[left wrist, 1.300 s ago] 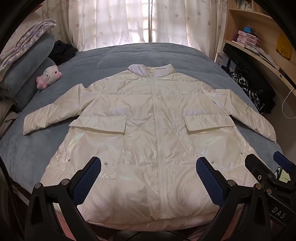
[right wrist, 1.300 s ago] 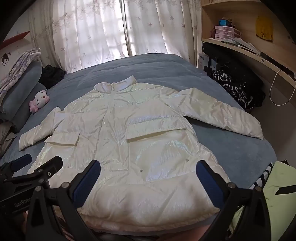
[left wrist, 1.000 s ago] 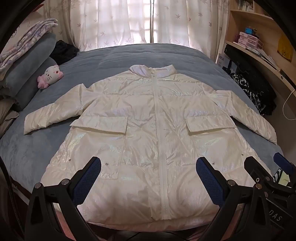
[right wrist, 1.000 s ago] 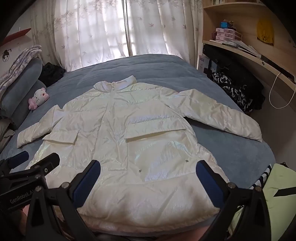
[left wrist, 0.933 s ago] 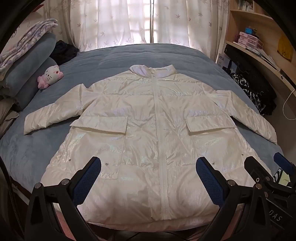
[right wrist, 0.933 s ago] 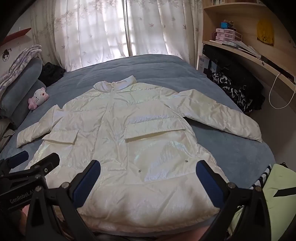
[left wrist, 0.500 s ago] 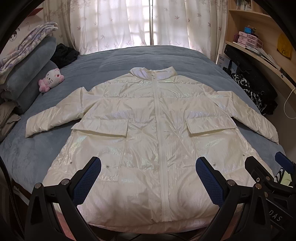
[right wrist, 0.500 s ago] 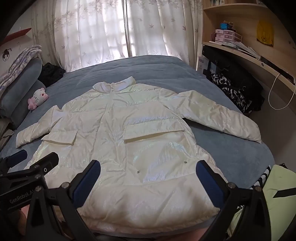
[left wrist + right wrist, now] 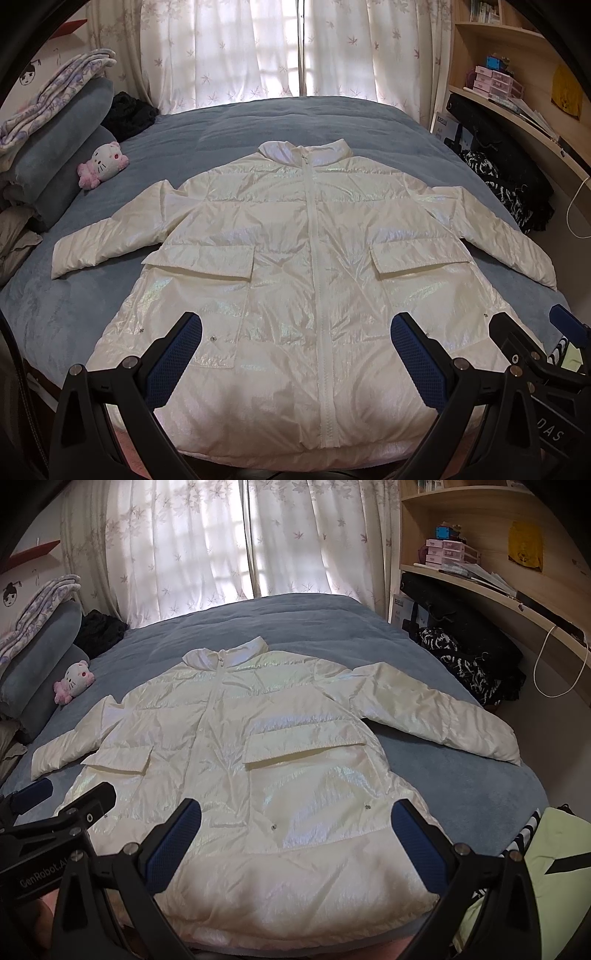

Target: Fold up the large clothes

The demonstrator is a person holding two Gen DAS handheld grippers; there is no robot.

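A shiny white padded jacket point(image 9: 295, 266) point(image 9: 258, 760) lies flat and zipped on the blue bed point(image 9: 295, 122), collar towards the window, both sleeves spread out to the sides. My left gripper point(image 9: 295, 354) hovers open above the hem, nothing between its blue pads. My right gripper point(image 9: 295, 842) also stands open over the hem, further right. Each gripper shows at the edge of the other's view: the right gripper point(image 9: 535, 350) at the right, the left gripper point(image 9: 66, 805) at the left.
Folded blankets and pillows point(image 9: 55, 140) are stacked at the left with a pink and white plush cat point(image 9: 103, 164). Dark clothes point(image 9: 129, 114) lie beyond it. A curved shelf point(image 9: 498, 598) with boxes, a black bag and patterned clothes point(image 9: 461, 657) runs along the right. A light green item point(image 9: 535, 867) sits near right.
Both grippers have drawn back and risen slightly, so the jacket sits a little lower and further off in both views. The jacket itself has not moved.
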